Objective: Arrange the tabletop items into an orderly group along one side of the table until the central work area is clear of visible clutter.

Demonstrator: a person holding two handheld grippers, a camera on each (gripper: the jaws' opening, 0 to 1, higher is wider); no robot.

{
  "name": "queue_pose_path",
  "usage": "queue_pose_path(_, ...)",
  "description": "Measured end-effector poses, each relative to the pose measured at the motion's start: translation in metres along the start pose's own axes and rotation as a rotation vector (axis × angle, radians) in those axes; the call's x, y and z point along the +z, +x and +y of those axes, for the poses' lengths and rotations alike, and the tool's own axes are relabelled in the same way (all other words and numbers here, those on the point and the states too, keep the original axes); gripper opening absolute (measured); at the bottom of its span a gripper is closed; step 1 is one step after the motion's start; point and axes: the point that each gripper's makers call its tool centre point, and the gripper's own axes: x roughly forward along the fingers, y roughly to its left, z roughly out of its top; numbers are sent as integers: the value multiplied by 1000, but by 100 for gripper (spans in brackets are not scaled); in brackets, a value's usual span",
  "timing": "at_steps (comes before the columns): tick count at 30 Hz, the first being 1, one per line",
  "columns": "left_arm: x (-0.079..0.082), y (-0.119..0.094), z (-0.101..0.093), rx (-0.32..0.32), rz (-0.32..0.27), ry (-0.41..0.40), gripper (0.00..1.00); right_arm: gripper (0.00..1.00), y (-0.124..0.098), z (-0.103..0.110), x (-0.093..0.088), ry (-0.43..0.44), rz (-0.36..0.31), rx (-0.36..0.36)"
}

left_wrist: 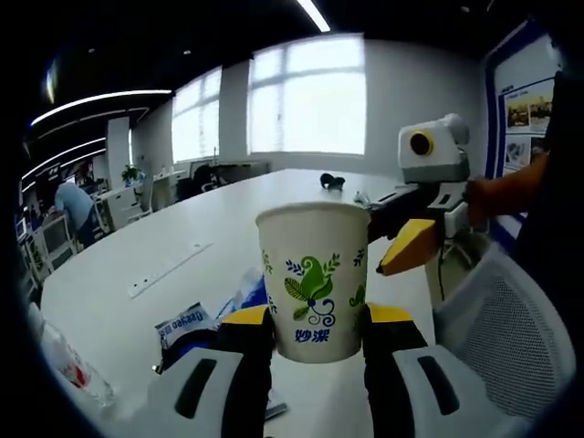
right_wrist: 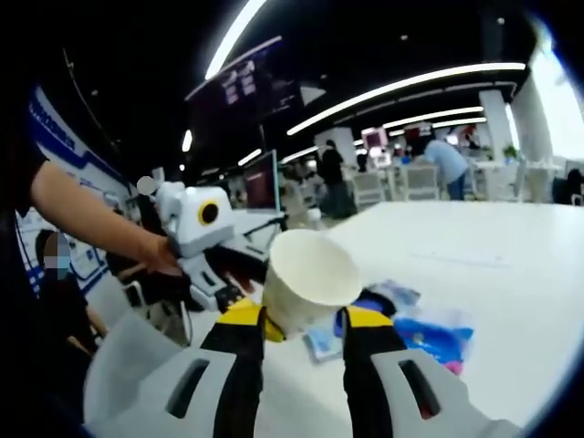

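Note:
A white paper cup (left_wrist: 313, 278) with a green leaf print stands upright between my left gripper's (left_wrist: 318, 319) yellow-tipped jaws, which press on its sides. My right gripper's yellow finger (left_wrist: 409, 246) reaches in beside the cup's right edge. In the right gripper view the same cup (right_wrist: 308, 274) tilts its open rim toward the camera, low between my right gripper's (right_wrist: 306, 321) jaws. It lies against the left tip, with a gap at the right tip. A hand (right_wrist: 151, 254) holds the left gripper at left.
Blue and white packets (right_wrist: 429, 333) lie on the white table (left_wrist: 137, 283), one of them a packet (left_wrist: 187, 324) beside the left jaw. A plastic bottle (left_wrist: 64, 365) lies at lower left. A mesh chair (left_wrist: 511, 328) stands at right.

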Motion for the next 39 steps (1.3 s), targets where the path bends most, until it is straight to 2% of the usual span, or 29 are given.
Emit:
queue_pose_path(13,0,6,1,12,0,16,36,30,1,-1,4,7,-20,1)
queue_pose_path(23,-1,1,1,25,-11,11,36,30,4,3,6,3,-27,13)
queue_pose_path(39,-14,-11,-10,43,-19,-13,36,34,17,26,4,-17,-29,53)
